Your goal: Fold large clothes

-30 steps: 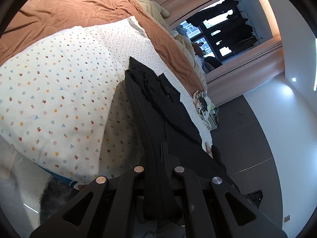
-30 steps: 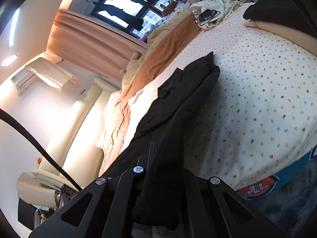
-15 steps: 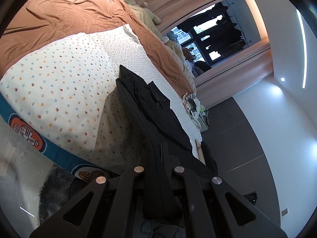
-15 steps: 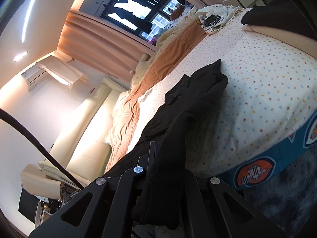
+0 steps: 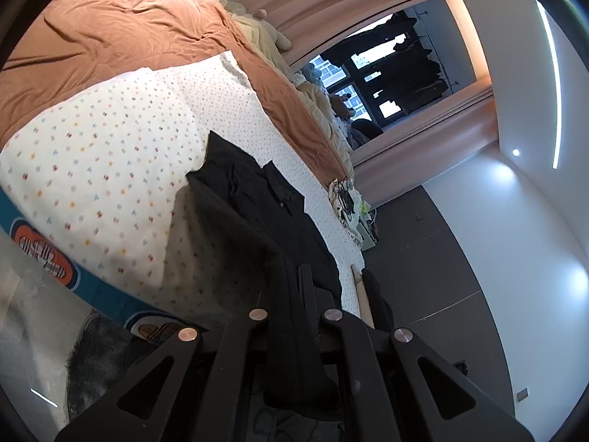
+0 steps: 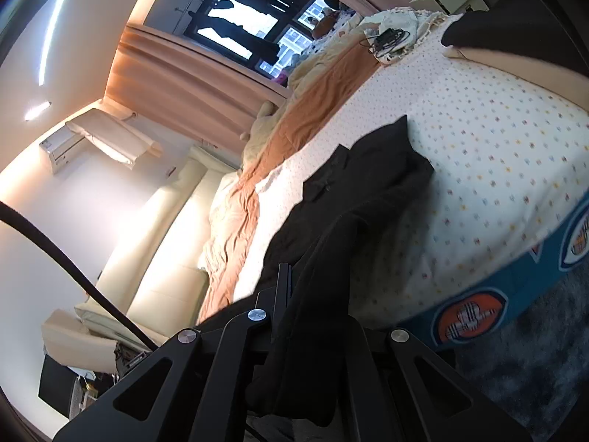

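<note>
Two handheld grippers lift one end of a black garment (image 5: 257, 199) off a bed's dotted sheet (image 5: 110, 154), the left gripper (image 5: 294, 316) and the right gripper (image 6: 313, 316) each with fingers pinching a gathered edge of the cloth. The far end lies on the mattress (beside a rust-brown blanket (image 5: 129, 37)), apparently so the fabric hangs taut between both grips, ready to be carried over for a fold.
</note>
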`<move>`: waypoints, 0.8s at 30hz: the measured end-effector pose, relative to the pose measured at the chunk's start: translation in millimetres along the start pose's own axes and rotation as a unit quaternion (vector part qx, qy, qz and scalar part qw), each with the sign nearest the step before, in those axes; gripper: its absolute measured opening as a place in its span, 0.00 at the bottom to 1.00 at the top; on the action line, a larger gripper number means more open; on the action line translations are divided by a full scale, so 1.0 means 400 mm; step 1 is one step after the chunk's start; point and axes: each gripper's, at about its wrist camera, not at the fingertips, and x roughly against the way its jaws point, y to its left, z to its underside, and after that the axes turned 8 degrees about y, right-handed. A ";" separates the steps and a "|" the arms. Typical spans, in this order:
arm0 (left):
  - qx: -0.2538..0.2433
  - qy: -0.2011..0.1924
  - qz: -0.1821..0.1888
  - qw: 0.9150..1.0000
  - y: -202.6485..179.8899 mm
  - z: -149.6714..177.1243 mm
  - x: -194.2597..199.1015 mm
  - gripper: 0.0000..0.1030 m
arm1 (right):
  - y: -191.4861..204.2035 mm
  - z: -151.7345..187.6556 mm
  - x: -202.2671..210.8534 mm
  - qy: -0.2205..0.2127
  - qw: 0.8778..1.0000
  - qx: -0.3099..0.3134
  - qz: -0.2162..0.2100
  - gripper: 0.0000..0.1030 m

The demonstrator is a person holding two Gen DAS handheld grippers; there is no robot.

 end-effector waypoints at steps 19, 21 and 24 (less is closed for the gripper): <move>-0.052 -0.031 -0.021 0.998 -0.180 -0.406 -0.222 0.05 | 0.087 -0.411 -0.272 -0.029 0.998 0.059 0.022 0.00; -0.060 -0.034 -0.027 0.997 -0.191 -0.453 -0.253 0.05 | 0.095 -0.446 -0.298 -0.031 0.997 0.068 0.028 0.00; -0.066 -0.026 -0.037 0.997 -0.193 -0.514 -0.311 0.05 | 0.100 -0.507 -0.355 -0.030 0.996 0.076 0.030 0.00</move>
